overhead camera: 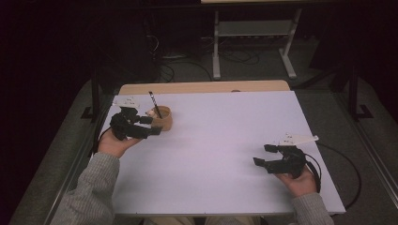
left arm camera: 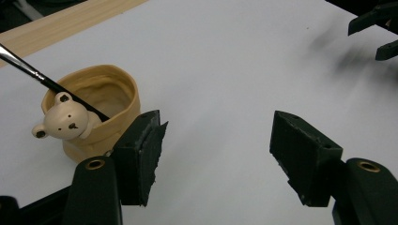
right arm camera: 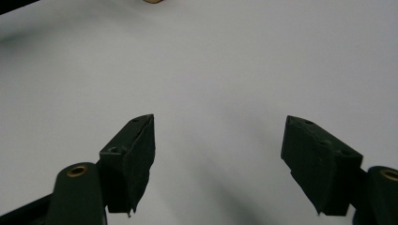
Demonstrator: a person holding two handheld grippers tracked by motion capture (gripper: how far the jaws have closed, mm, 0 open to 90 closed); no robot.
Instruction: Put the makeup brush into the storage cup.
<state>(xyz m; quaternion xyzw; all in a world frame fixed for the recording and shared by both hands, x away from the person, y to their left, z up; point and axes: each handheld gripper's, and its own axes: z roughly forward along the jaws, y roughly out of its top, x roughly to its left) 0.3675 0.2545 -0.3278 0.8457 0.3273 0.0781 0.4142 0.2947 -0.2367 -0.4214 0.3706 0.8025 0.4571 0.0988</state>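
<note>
A white table [overhead camera: 211, 154] is standing in a dark room. A tan cup [left arm camera: 101, 105] with a bear face is sitting at its far left, a brush [left arm camera: 47, 84] leaning inside. The left gripper [left arm camera: 216, 140] is hovering just beside the cup, jaws wide. The right gripper [right arm camera: 218, 150] is hovering well apart, jaws wide, holding nothing.
</note>
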